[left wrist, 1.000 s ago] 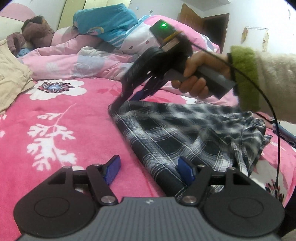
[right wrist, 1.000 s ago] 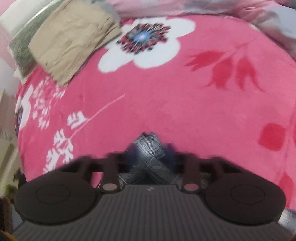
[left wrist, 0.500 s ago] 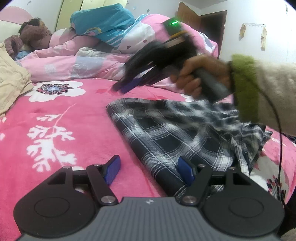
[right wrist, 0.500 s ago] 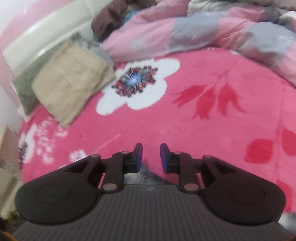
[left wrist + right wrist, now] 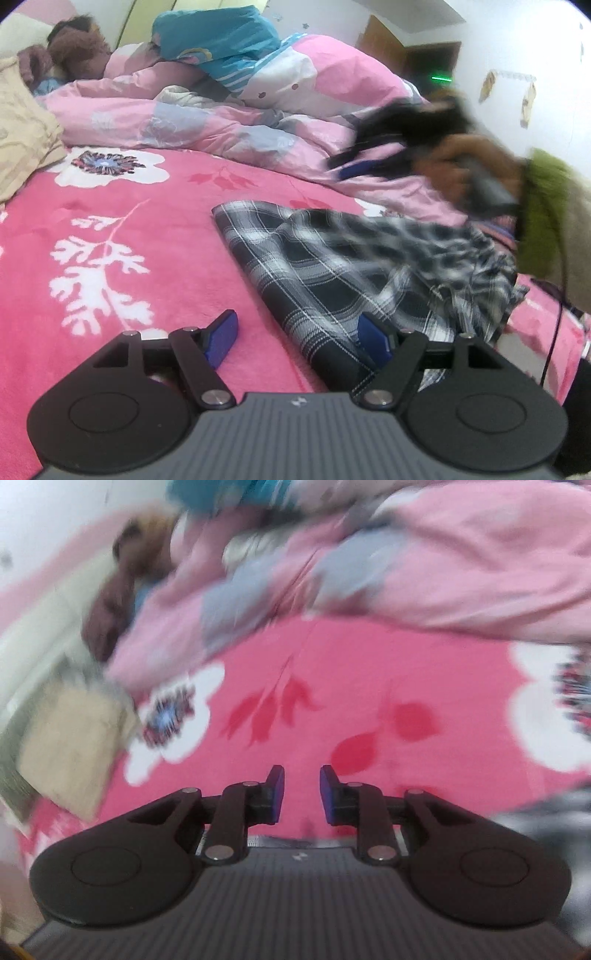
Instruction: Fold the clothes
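A black-and-white plaid garment (image 5: 332,269) lies partly folded on the pink floral bedspread (image 5: 110,240). Its far corner is flat and its right side is bunched. My left gripper (image 5: 299,338) is open low over the garment's near edge, with its right fingertip (image 5: 375,338) over the cloth. My right gripper (image 5: 354,168) is blurred in the air above the garment's far side, held by a hand in a green cuff. In the right wrist view the right gripper (image 5: 301,794) is open and empty over the bedspread. A blurred bit of plaid (image 5: 546,812) shows at the right edge.
A heaped pink quilt (image 5: 221,118) and a blue pillow (image 5: 218,40) lie along the far side of the bed. A folded beige cloth (image 5: 22,136) sits at the left; it also shows in the right wrist view (image 5: 66,749). A brown door (image 5: 402,55) is behind.
My right gripper let go of the garment's far corner, opened, and swung up and to the right. The corner now lies flat. My left gripper has stayed put.
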Available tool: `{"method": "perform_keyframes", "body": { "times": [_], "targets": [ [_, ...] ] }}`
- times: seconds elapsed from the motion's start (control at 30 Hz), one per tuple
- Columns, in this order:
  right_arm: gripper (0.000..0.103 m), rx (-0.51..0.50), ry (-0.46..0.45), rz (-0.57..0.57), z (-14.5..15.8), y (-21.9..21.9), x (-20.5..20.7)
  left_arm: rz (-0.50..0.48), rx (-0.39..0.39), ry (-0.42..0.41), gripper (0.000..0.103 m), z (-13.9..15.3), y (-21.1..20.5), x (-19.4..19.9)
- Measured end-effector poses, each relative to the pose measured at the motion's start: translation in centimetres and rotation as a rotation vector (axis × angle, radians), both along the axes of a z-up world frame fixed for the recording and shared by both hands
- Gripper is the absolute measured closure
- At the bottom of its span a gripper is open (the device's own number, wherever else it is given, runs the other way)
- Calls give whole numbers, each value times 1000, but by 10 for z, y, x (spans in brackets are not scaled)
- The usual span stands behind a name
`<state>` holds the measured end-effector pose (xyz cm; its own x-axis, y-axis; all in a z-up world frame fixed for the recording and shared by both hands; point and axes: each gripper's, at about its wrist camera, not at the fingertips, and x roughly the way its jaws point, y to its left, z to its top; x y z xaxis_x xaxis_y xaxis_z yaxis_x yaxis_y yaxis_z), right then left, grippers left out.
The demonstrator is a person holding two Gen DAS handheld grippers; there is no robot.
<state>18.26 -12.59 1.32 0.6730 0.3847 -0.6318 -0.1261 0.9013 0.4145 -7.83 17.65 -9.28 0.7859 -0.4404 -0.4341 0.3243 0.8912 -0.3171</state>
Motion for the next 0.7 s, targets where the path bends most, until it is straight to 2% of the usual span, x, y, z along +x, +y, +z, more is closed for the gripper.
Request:
{"method": "perform_keyframes", "body": {
  "times": [0.13, 0.2, 0.3, 0.4, 0.47, 0.6, 0.7],
  "targets": [
    [75, 34, -97, -90, 31, -67, -96, 30, -58, 19, 28, 4, 7, 3],
    [74, 13, -121, -130, 32, -95, -145, 63, -69, 13, 27, 8, 10, 1],
    [74, -22, -103, -203, 14, -129, -203, 106, -51, -4, 22, 19, 10, 0],
    [74, -15, -82, -233, -13, -148, -228, 113, -21, -9, 19, 33, 2, 0],
    [74, -2, -76, -243, -30, -157, -237, 94, 4, -16, 13, 43, -9, 2],
    [74, 31, -94, -244, -61, -156, -227, 44, 68, -17, 10, 52, -40, 9],
    [74, 40, -121, -255, -75, -158, -226, 19, 119, 14, 10, 46, -63, 18]
  ]
}}
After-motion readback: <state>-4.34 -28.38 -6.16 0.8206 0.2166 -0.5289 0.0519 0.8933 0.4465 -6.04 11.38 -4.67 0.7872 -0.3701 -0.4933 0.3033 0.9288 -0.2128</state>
